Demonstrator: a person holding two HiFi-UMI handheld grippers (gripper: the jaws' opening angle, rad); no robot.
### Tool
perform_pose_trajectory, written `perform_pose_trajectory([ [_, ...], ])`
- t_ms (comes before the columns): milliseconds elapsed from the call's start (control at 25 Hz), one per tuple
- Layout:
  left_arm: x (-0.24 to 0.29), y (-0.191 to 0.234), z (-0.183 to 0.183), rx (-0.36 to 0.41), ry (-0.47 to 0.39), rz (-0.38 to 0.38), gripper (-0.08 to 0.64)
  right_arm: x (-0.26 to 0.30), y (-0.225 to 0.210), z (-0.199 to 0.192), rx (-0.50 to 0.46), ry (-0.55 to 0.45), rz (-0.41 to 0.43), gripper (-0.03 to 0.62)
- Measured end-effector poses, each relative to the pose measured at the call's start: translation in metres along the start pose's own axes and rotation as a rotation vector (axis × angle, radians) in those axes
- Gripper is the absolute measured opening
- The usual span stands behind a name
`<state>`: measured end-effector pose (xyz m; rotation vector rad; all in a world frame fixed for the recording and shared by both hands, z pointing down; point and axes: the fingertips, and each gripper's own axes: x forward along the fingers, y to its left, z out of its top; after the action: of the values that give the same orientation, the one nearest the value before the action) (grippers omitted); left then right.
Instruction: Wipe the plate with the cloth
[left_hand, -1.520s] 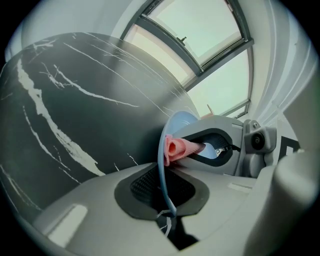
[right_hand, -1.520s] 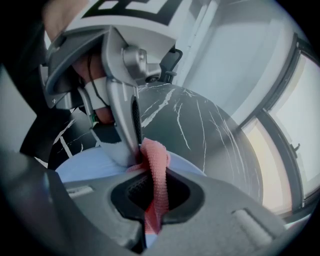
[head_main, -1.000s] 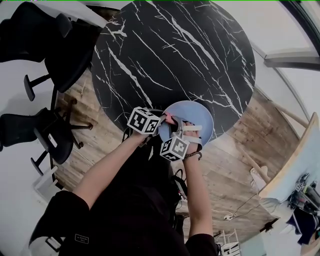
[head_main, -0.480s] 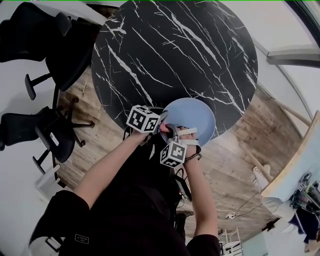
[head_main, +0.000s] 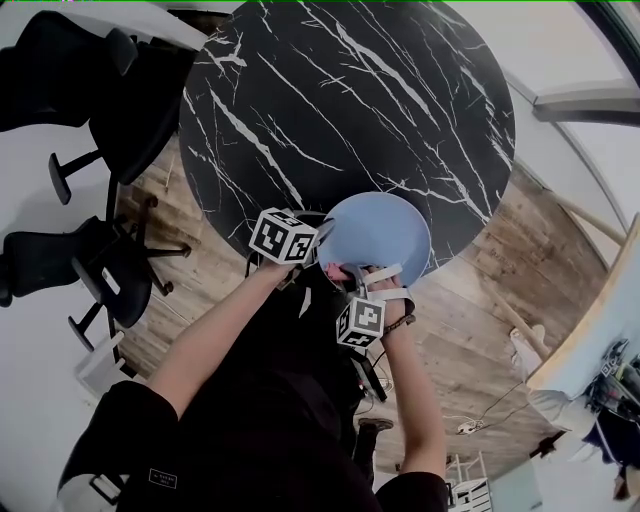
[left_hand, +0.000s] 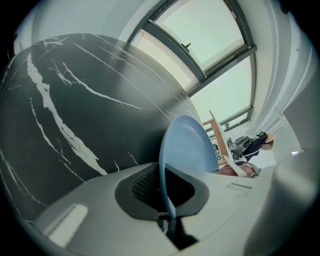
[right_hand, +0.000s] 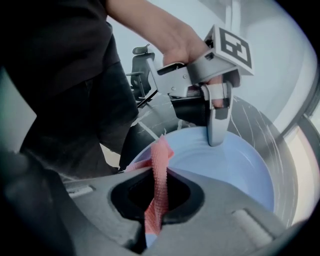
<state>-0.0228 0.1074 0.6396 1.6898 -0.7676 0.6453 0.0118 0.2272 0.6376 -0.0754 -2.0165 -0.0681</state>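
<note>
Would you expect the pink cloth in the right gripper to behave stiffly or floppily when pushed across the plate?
Probably floppy: the cloth folds and twists where the right gripper pinches it. Its ribbed weave should drag rather than slip on the smooth plate.

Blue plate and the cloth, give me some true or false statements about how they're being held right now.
1. The left gripper is shut on the rim of the blue plate. True.
2. The plate lies flat on the table. False: it is held up tilted, at the near edge of the black marble table.
3. The right gripper pinches a pink cloth. True.
4. The cloth is spread flat over the plate. False: it is bunched between the right gripper's jaws.
</note>
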Motion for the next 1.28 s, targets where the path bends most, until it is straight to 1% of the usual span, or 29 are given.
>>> perform_pose_trajectory([
  [240, 0.001, -0.001, 0.0, 0.016, 0.014, 0.003, 0.018, 0.003, -0.037, 0.003, 0.134, 0.003, -0.084, 0.009],
  [400, 0.001, -0.001, 0.0, 0.025, 0.02, 0.0, 0.02, 0.006, -0.066, 0.001, 0.189, -0.036, -0.119, 0.009],
  [560, 0.001, -0.001, 0.0, 0.03, 0.023, 0.003, 0.02, 0.002, -0.101, -0.006, 0.239, -0.051, -0.179, 0.009],
  [720, 0.001, -0.001, 0.0, 0.027, 0.015, 0.002, 0.02, -0.004, -0.136, -0.018, 0.289, -0.042, -0.269, 0.008],
  [880, 0.0, -0.001, 0.001, 0.023, 0.009, 0.003, 0.018, -0.013, -0.164, -0.038, 0.307, 0.018, -0.382, 0.008],
  [1040, 0.001, 0.0, 0.001, 0.017, 0.006, 0.0, 0.018, -0.022, -0.176, -0.057, 0.341, 0.058, -0.442, 0.008],
  [1280, 0.0, -0.002, 0.0, 0.009, -0.006, 0.003, 0.018, -0.033, -0.166, -0.075, 0.402, 0.073, -0.508, 0.008],
])
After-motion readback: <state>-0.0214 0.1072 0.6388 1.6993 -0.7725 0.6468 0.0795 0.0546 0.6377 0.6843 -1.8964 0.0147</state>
